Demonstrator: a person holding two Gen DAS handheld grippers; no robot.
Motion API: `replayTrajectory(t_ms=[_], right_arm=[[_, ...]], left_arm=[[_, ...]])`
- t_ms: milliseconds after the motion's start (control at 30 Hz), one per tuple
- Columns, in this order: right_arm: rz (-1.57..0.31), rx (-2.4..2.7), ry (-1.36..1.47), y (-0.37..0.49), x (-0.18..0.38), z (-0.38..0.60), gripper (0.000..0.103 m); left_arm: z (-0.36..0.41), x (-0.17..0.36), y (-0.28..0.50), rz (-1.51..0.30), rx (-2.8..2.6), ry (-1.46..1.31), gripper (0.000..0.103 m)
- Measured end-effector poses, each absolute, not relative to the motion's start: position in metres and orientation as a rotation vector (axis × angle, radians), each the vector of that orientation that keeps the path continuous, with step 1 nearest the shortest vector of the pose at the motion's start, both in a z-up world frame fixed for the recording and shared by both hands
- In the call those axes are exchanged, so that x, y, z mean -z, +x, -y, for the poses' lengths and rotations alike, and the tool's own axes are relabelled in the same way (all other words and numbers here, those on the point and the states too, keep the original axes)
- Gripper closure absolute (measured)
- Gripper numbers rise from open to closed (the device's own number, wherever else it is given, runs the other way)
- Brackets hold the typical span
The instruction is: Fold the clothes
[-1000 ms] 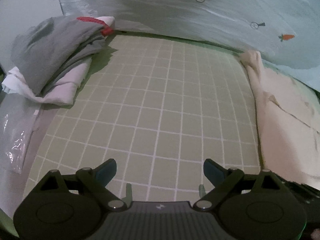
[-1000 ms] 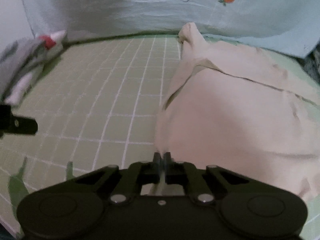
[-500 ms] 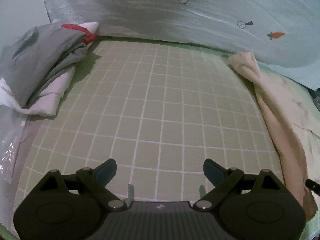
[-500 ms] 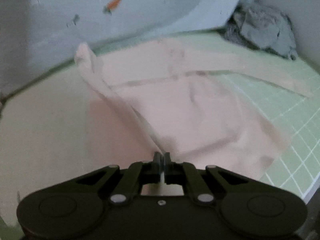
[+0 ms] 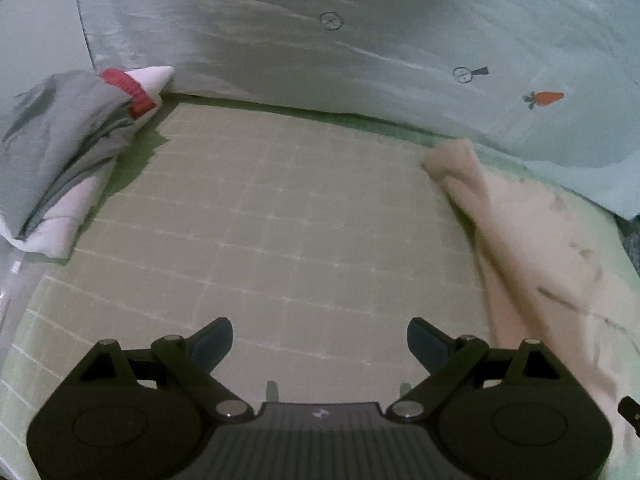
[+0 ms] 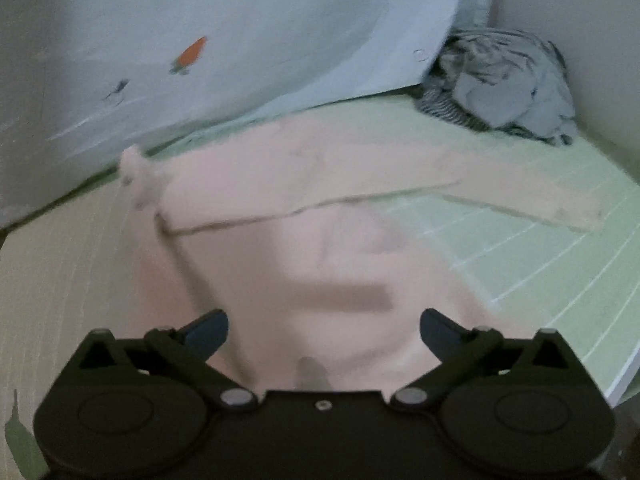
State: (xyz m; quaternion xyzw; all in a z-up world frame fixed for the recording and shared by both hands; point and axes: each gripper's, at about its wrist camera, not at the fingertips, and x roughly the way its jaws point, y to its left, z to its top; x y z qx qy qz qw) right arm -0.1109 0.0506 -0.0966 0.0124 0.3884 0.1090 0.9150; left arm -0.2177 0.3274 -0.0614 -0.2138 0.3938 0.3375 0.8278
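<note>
Right wrist view, right claw opening above pink garment, nothing pinched, left claw spread over gridded mat.

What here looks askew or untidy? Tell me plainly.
The pale pink garment lies unevenly on the green grid mat: one sleeve stretches out straight, and its far corner is bunched into a lump. A grey striped garment sits crumpled in the corner. Nothing looks damaged or spilled.
</note>
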Motion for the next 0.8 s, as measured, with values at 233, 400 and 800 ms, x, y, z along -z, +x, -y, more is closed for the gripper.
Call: replayTrajectory(t_ms=[233,400,800], right_arm=[[-0.786,-0.232,0.013,-0.035,0.089,0.007,0.000],[-0.810,-0.210,0.004,0.035,0.102,0.030,0.000],[-0.919,-0.300,-0.035,0.151,0.144,0.023,0.041]], left_arm=[[-0.301,0.065,-0.163,-0.841,-0.781,-0.482,0.009],[-0.293,0.081,-0.123,-0.882,-0.817,-0.458,0.009],[-0.300,0.125,-0.032,-1.014,-0.786,-0.410,0.009]])
